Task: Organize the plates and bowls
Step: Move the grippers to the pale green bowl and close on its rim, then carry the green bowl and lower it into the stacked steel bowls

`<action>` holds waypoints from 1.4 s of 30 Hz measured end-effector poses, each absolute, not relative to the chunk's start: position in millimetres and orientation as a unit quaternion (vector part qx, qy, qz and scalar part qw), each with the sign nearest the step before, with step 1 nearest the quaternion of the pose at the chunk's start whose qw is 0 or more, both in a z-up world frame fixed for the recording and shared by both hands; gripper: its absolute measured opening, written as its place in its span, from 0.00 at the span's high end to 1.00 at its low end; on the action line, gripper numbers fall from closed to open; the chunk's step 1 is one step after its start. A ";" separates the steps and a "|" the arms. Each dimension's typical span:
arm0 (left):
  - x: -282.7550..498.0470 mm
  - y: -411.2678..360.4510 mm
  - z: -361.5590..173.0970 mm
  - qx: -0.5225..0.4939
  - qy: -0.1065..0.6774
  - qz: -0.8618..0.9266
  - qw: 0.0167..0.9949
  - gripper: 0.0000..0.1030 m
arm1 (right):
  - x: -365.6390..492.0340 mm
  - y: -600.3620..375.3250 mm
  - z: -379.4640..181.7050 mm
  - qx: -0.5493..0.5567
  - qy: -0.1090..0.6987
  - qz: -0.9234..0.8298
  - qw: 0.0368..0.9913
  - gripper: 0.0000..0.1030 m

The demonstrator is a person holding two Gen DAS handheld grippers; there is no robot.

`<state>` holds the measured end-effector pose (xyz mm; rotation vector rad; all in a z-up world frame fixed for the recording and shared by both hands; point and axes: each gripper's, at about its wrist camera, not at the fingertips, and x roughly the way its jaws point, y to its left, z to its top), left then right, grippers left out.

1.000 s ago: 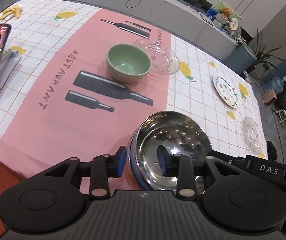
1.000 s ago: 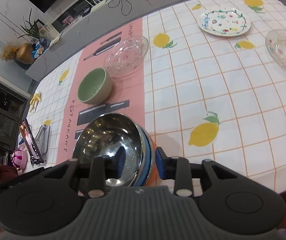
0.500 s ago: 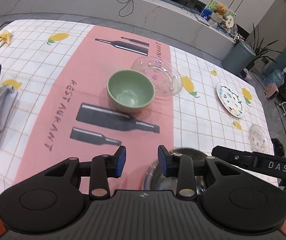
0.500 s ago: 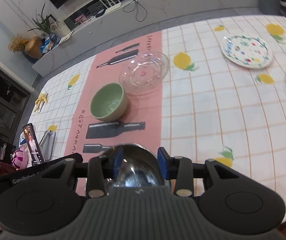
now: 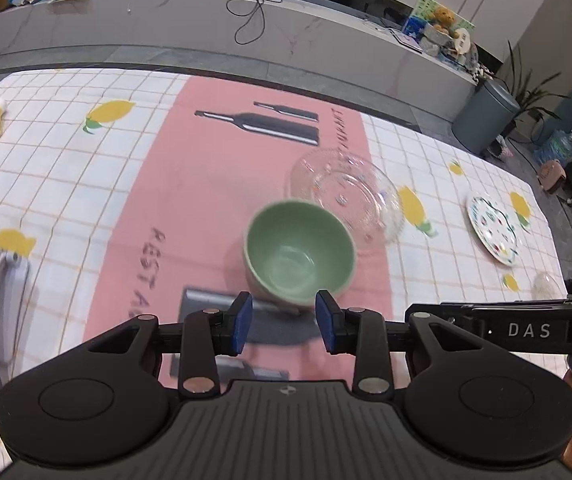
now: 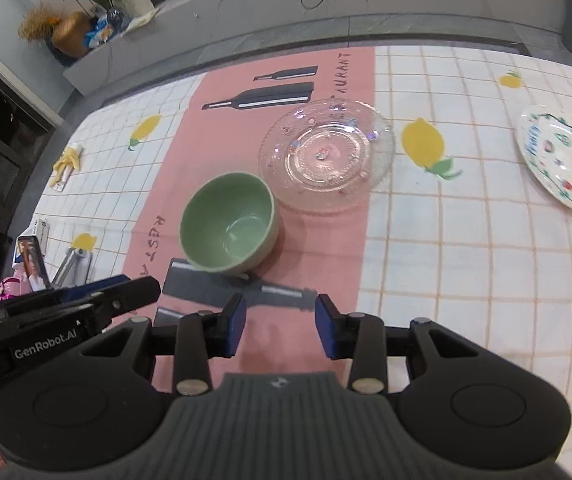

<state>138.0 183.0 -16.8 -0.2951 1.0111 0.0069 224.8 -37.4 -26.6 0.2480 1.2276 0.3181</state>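
- Two grippers you hold, left gripper [image 5: 282, 322] and right gripper [image 6: 280, 330], both with jaws apart, nothing between them.
- Green bowl [image 6: 228, 228] stands mid-table on the pink strip, touching the glass plate [image 6: 325, 156].
- Painted plate [image 6: 561, 164] lies near the table's right edge.

Bare cloth [image 6: 445, 280] is offered right of the green bowl [image 6: 228, 228]. The way ahead is blocked by that bowl and the glass plate [image 6: 325, 156] just beyond. The left edge is occupied by a phone stand [image 5: 2, 292].

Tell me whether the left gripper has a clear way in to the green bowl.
Probably yes. The green bowl stands upright and empty just beyond the open left gripper, with only bare cloth between; the glass plate sits behind it.
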 end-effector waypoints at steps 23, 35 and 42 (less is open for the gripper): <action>206.1 207.6 -82.7 -0.186 0.541 0.017 0.820 0.82 | 309.2 11.1 -90.8 0.106 0.639 0.131 0.751 0.85; 203.9 203.5 -80.3 -0.183 0.542 0.040 0.819 0.92 | 307.7 7.3 -94.4 0.124 0.642 0.120 0.747 0.92; 190.2 196.0 -56.9 -0.185 0.532 0.045 0.825 0.92 | 293.2 -0.2 -72.3 0.127 0.631 0.128 0.755 0.92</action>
